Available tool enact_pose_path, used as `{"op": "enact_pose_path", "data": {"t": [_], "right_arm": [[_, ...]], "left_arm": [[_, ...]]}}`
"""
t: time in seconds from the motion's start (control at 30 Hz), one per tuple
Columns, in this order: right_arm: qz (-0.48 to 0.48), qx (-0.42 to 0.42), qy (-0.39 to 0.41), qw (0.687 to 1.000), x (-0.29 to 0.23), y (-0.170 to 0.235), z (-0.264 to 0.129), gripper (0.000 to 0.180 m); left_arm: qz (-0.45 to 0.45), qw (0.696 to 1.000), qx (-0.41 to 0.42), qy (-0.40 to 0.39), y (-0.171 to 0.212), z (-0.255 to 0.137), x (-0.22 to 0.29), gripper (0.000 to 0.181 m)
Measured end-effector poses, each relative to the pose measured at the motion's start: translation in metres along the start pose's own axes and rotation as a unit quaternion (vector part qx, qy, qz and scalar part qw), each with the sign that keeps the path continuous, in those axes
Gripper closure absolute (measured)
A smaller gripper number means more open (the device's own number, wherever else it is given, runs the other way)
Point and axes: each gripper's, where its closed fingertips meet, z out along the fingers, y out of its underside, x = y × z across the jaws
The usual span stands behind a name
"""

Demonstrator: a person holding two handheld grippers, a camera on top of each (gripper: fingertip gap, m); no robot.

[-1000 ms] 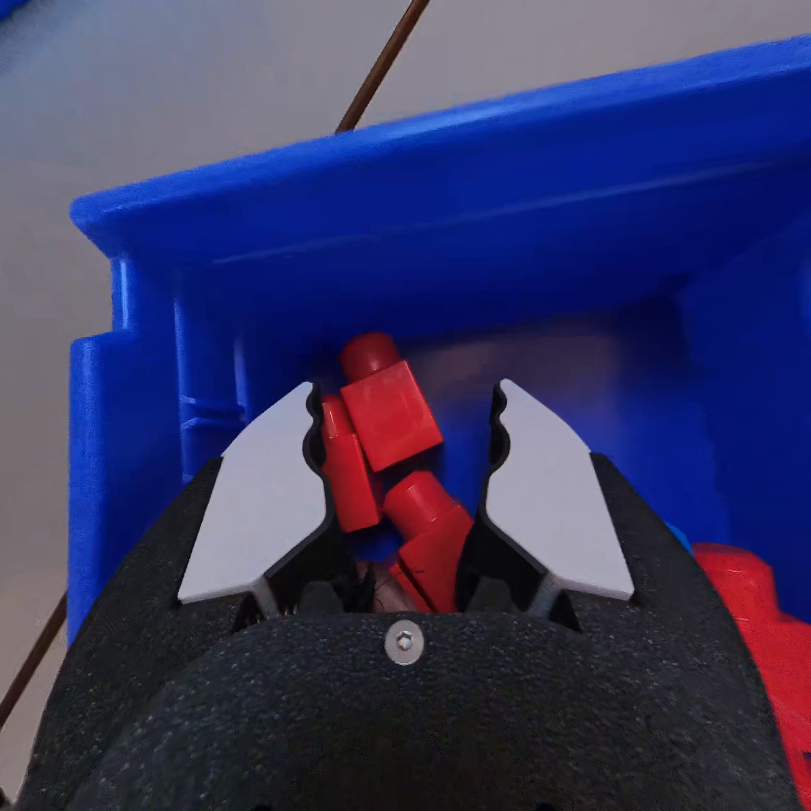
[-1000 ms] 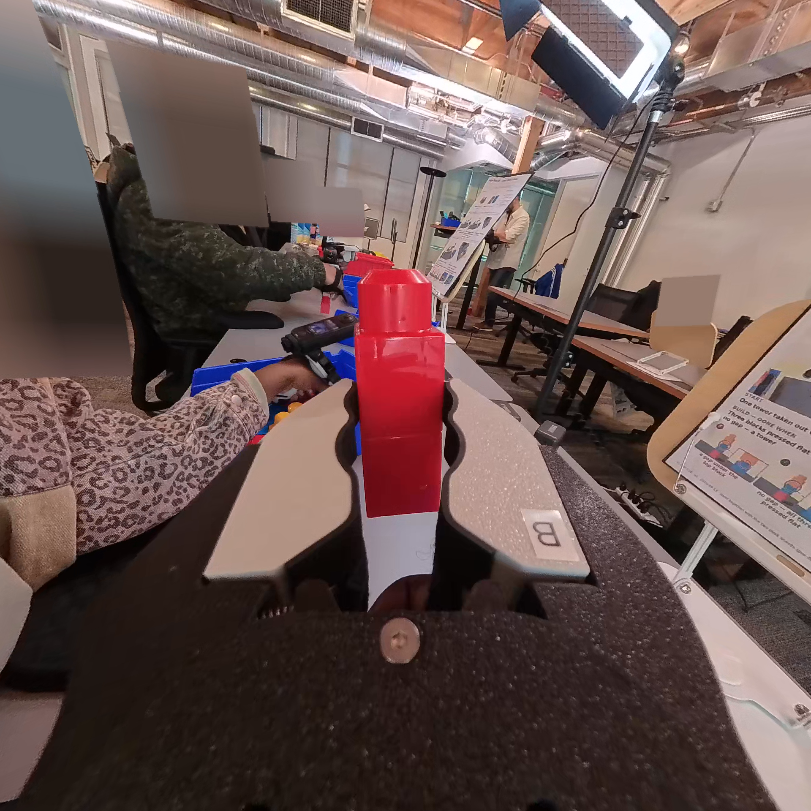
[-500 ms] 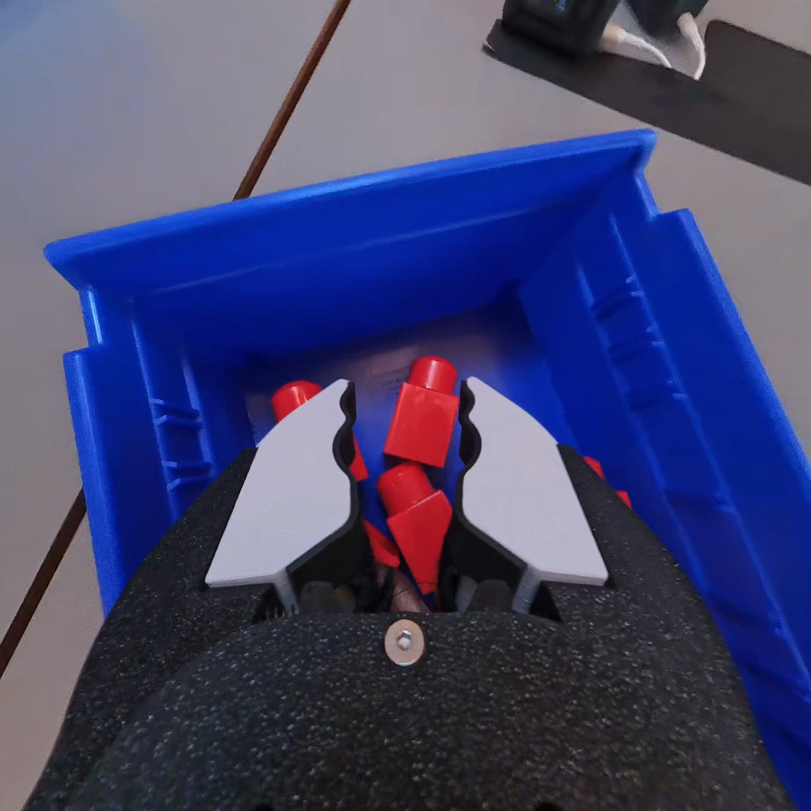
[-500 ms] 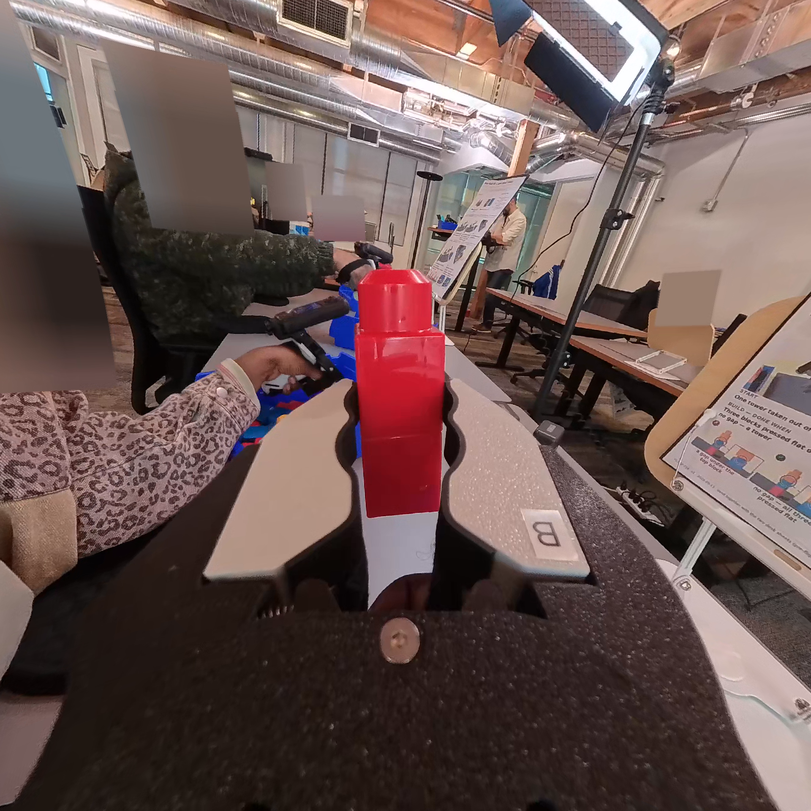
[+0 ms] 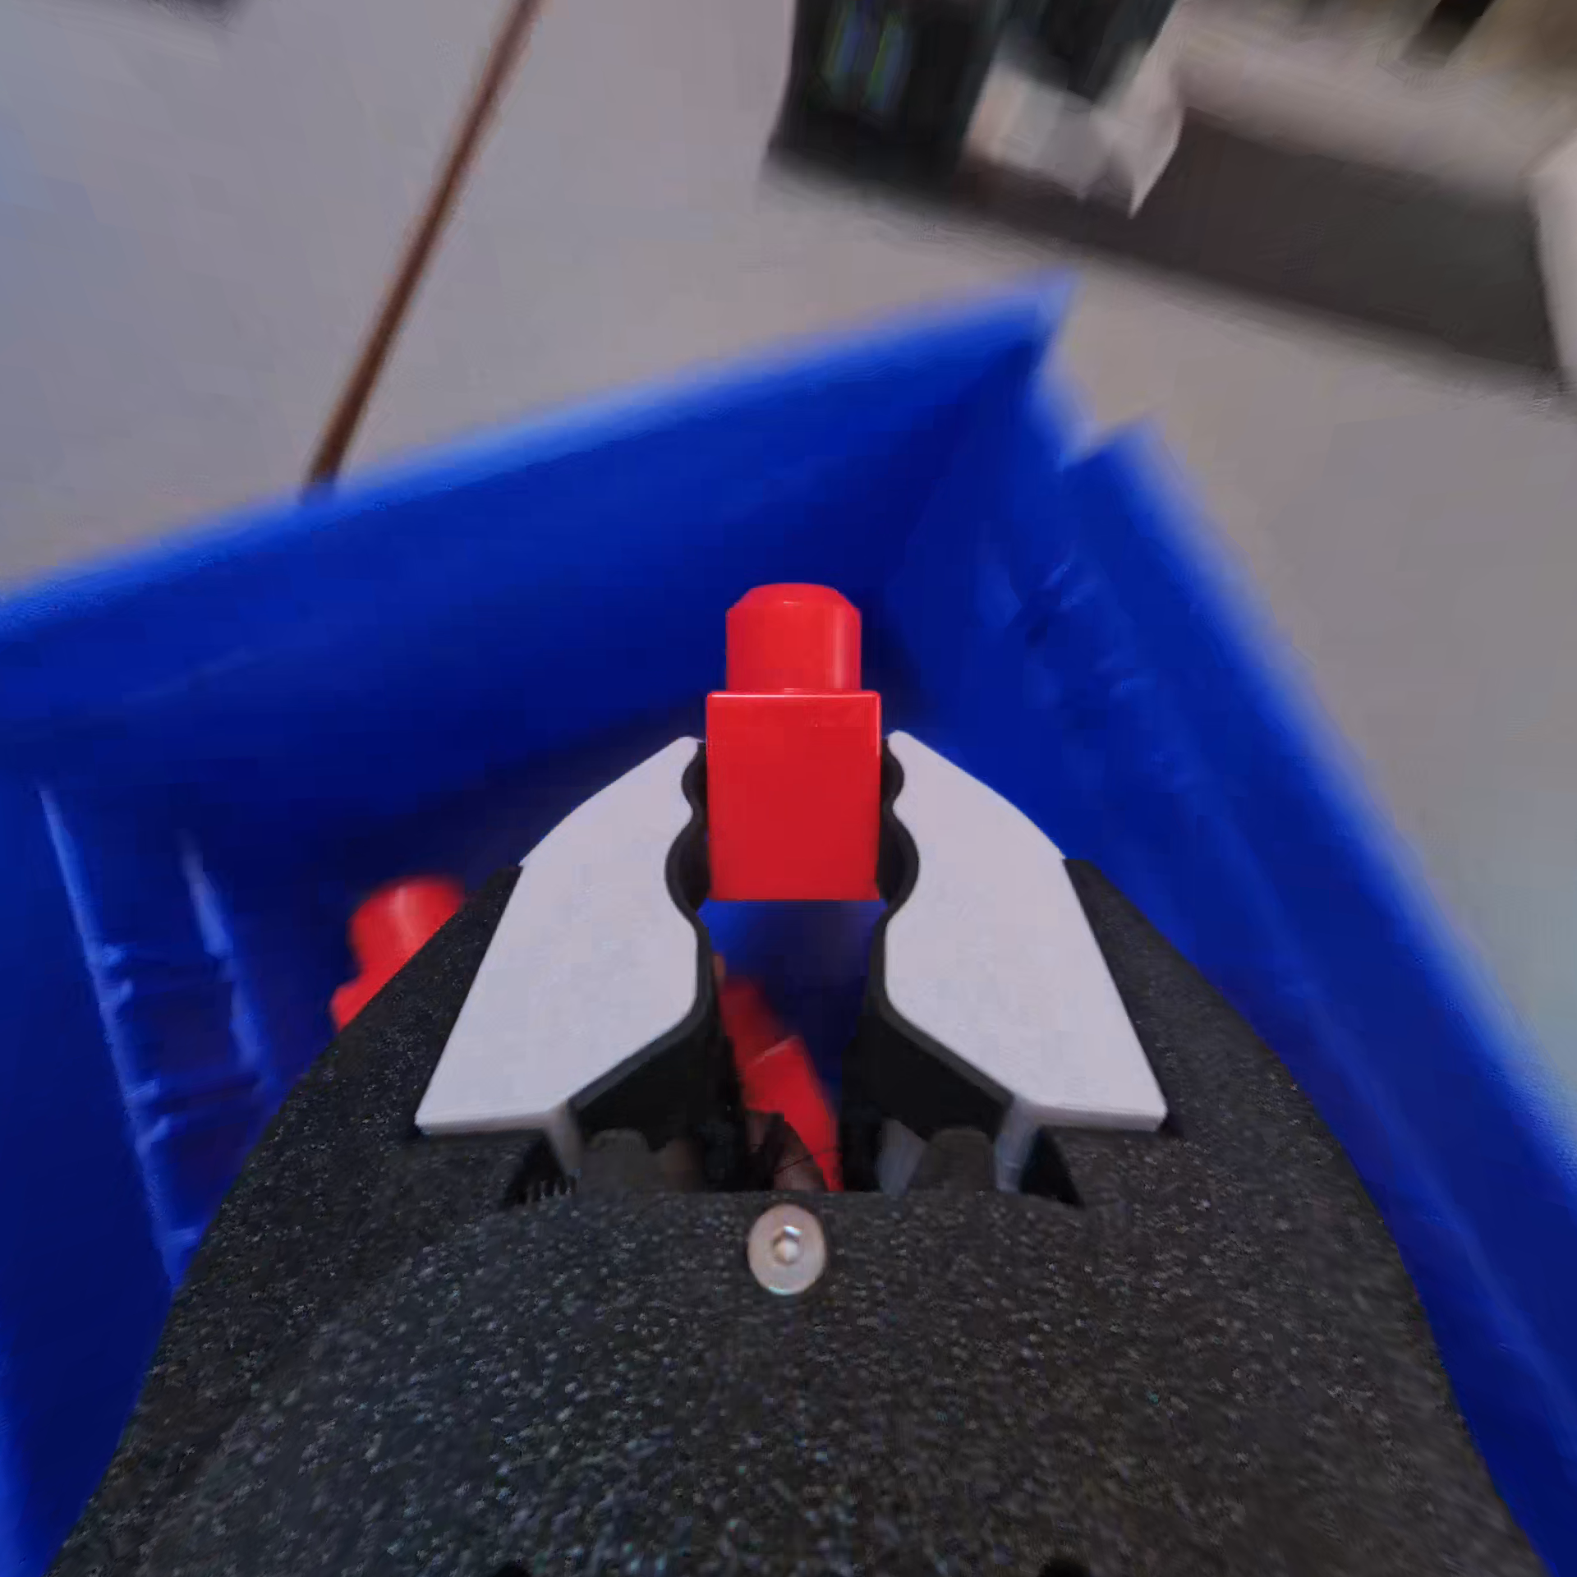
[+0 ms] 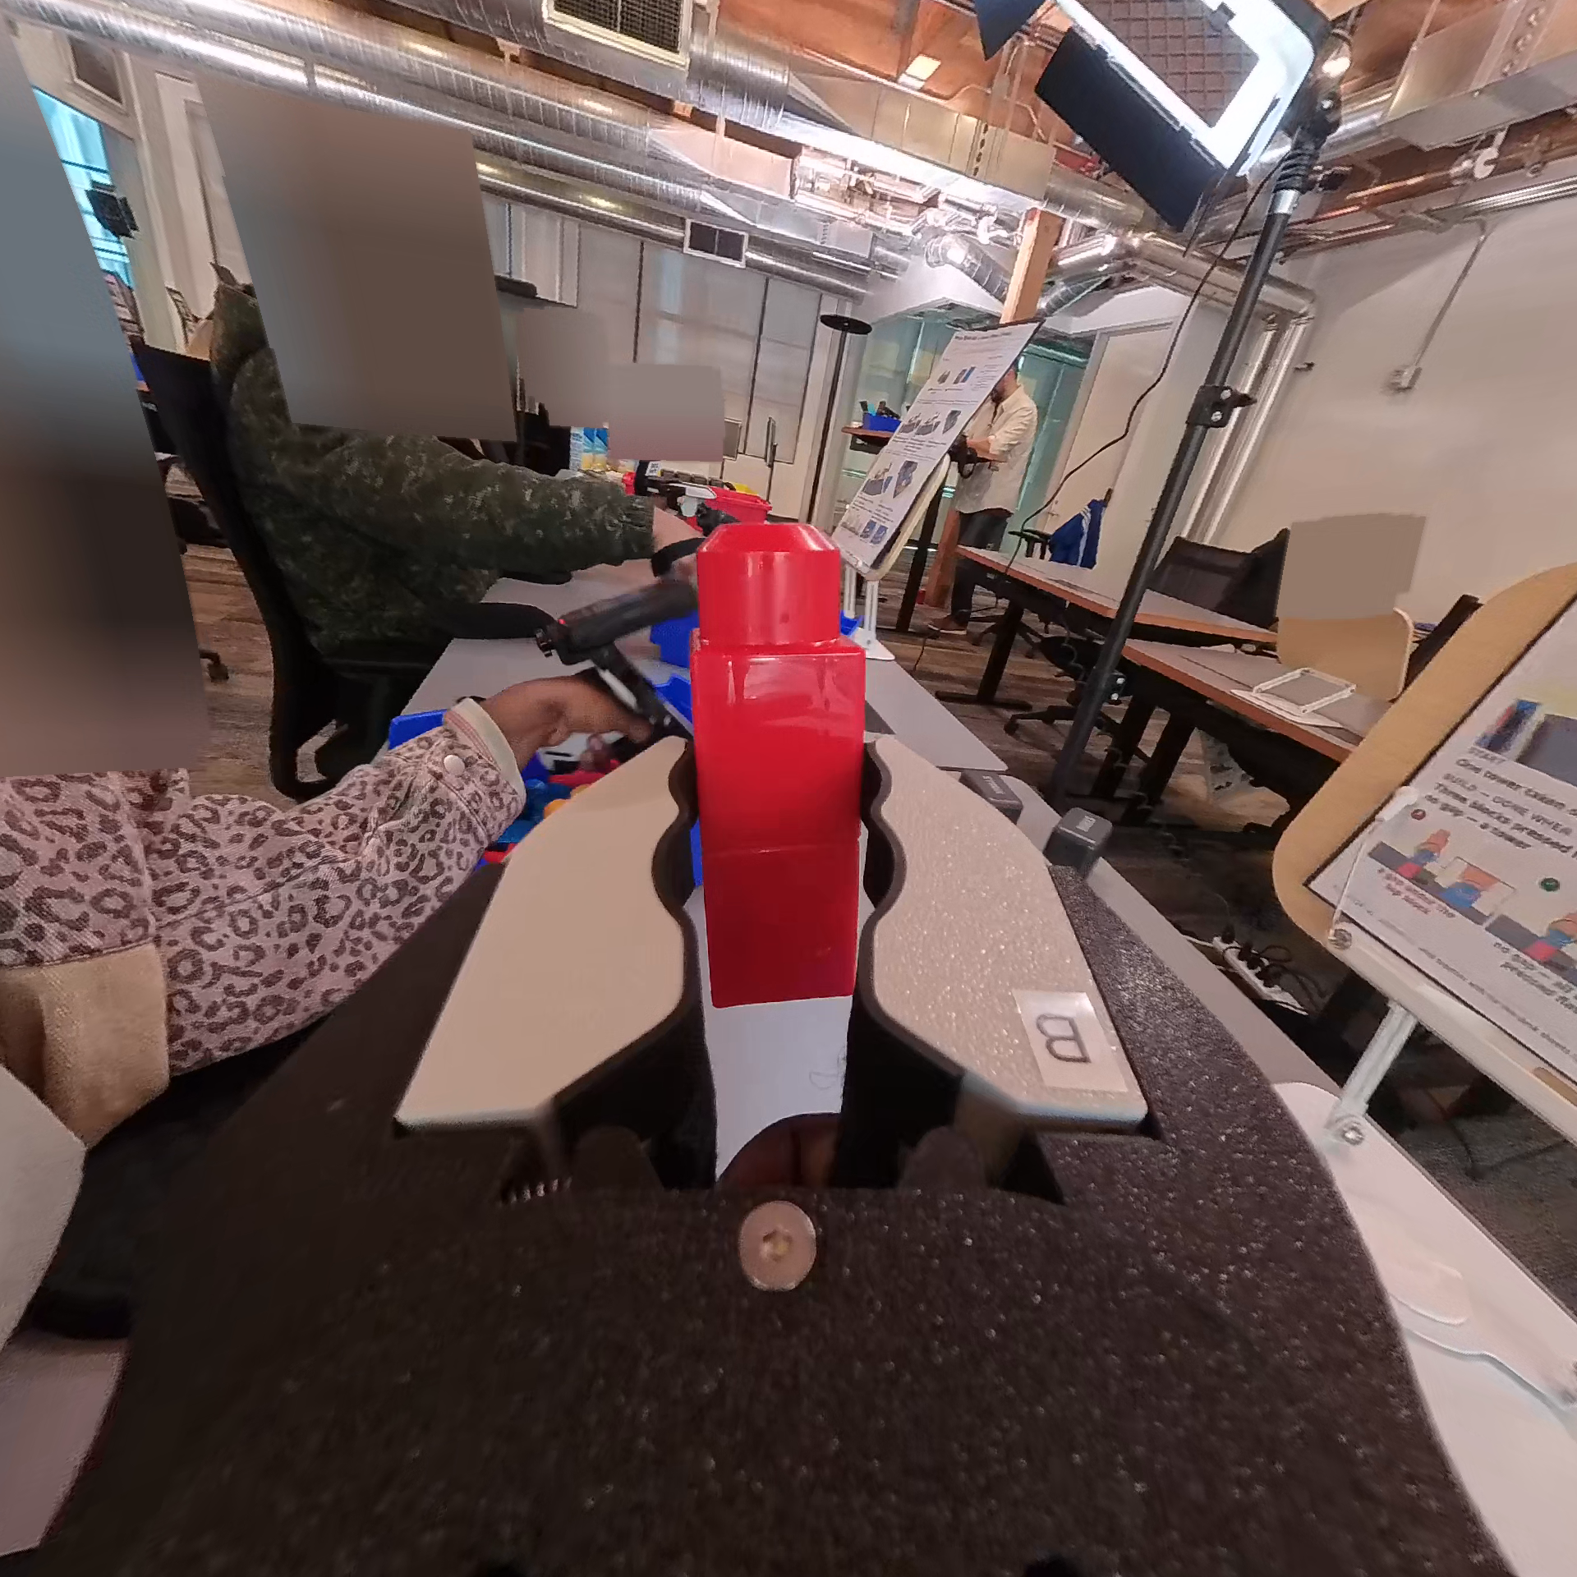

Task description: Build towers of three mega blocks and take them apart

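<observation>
Left view: bin [image 5: 512, 597] and table [image 5: 597, 256] motion-blurred. Right view: sharp, bright; lamp [image 6: 1195, 77] glares at 1 o'clock; edges bowed.

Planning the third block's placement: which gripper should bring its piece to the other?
Left, probably. The left gripper grips one loose red block above the blue bin, free to carry. The right gripper clamps a two-block red stack stud-up, suiting it to hold steady.
</observation>
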Motion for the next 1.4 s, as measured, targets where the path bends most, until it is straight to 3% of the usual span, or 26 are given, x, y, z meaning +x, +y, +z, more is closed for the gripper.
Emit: {"op": "enact_pose_path", "data": {"t": [0.03,0.1,0.17,0.23,0.27,0.33,0.47,0.53,0.7,0.83,1.3,1.4], "right_arm": [[0.005,0.001,-0.006,1.000,-0.002,0.000,0.002,0.143],[0.026,0.003,-0.024,0.999,-0.007,0.000,0.008,0.143],[0.055,0.002,-0.051,0.997,-0.015,0.001,0.017,0.143],[0.085,0.000,-0.076,0.994,-0.023,0.003,0.028,0.144],[0.097,-0.002,-0.086,0.992,-0.026,0.005,0.034,0.144],[0.119,-0.011,-0.099,0.988,-0.032,0.009,0.045,0.144],[0.136,-0.045,-0.095,0.985,-0.037,0.023,0.062,0.143],[0.139,-0.049,-0.091,0.985,-0.038,0.024,0.066,0.143],[0.143,-0.016,-0.076,0.987,-0.031,0.010,0.059,0.144],[0.122,-0.013,-0.051,0.991,-0.024,0.006,0.052,0.144],[0.127,-0.013,-0.078,0.989,-0.033,0.003,0.050,0.144],[0.151,0.020,-0.081,0.985,-0.027,-0.006,0.045,0.144]], "left_arm": [[-0.017,0.996,0.082,0.045,-0.029,-0.014,0.015,0.145],[-0.058,0.945,0.258,0.192,-0.089,-0.061,0.061,0.145],[-0.102,0.838,0.386,0.372,-0.129,-0.128,0.108,0.145],[-0.115,0.734,0.440,0.504,-0.146,-0.183,0.147,0.146],[-0.104,0.705,0.445,0.543,-0.149,-0.201,0.167,0.145],[-0.059,0.664,0.440,0.602,-0.145,-0.228,0.213,0.146],[-0.011,0.614,0.408,0.675,-0.131,-0.263,0.289,0.145],[0.015,0.599,0.398,0.695,-0.121,-0.273,0.318,0.145],[0.042,0.594,0.380,0.708,-0.106,-0.275,0.357,0.145],[0.053,0.606,0.360,0.708,-0.099,-0.270,0.373,0.145],[0.065,0.570,0.342,0.744,-0.088,-0.276,0.383,0.145],[0.086,0.581,0.345,0.732,-0.085,-0.273,0.387,0.145]]}}
